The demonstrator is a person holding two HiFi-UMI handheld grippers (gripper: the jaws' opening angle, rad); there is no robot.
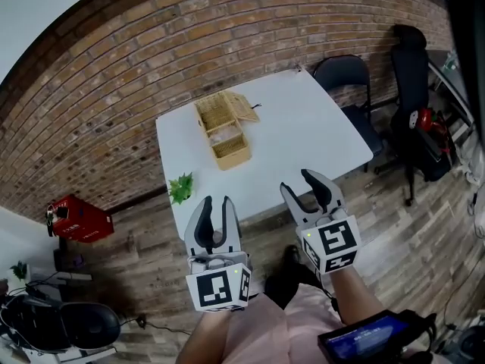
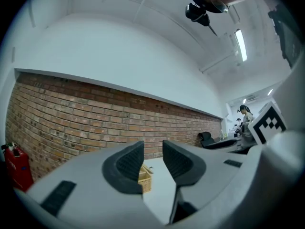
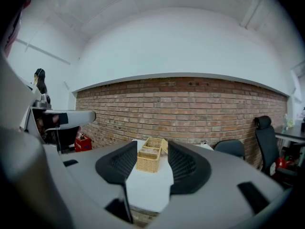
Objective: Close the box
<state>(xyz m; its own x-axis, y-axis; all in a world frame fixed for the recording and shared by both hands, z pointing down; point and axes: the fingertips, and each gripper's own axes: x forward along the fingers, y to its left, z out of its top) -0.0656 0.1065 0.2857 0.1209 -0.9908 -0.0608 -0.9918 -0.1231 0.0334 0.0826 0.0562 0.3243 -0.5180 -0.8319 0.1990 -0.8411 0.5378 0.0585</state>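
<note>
Head view: the wicker box (image 1: 222, 133) sat toward the counter's (image 1: 303, 127) far-left edge with its lid thrown back (closing not yet done).
Left hand-held gripper (image 1: 215, 206): released, nothing between its jaws, short of the counter's near edge.
Right hand-held gripper (image 1: 298, 182): likewise released and empty, pointed at the box, probably readied for the lid.
Leaf sprig (image 1: 180, 188): near-left corner, apart from the box.

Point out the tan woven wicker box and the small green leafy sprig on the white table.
Tan woven wicker box (image 1: 230, 155): head view, its near end.
Small green leafy sprig (image 1: 180, 188): head view, its leaves.
</note>
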